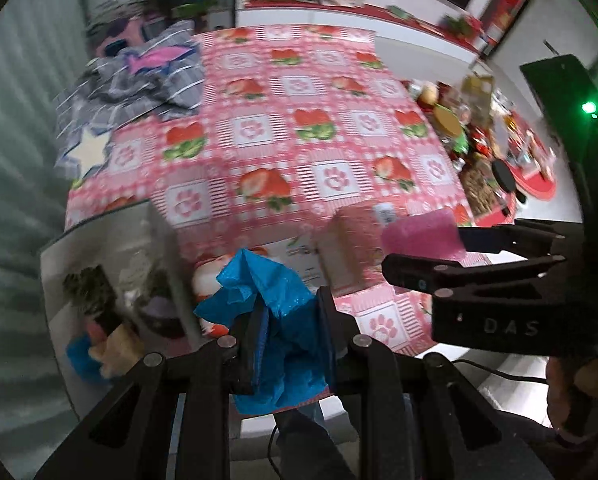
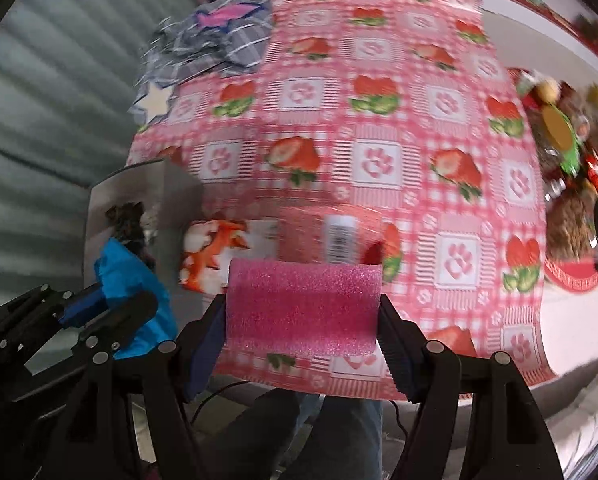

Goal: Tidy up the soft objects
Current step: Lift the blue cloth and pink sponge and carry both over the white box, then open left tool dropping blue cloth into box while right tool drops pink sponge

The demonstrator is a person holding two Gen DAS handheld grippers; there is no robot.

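Blue crumpled cloth (image 1: pixel 267 300) is sitting pinched in your left gripper's (image 1: pixel 289 320) nearly closed jaws, while your right gripper (image 2: pixel 303 312) is clamping a pink foam block (image 2: pixel 303 308) at half width above the bench (image 2: pixel 379 140).

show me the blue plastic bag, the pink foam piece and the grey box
blue plastic bag (image 1: pixel 277 300), left wrist view, crumpled middle
pink foam piece (image 2: pixel 303 308), right wrist view, front face
grey box (image 1: pixel 99 240), left wrist view, inner wall

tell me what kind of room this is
Probably a home kitchen or dining area, though I can't be sure. A table wears a pink strawberry tablecloth, a cluttered counter of jars and food items stands beside it, and a grey striped cloth with star patches lies at the table's far corner.
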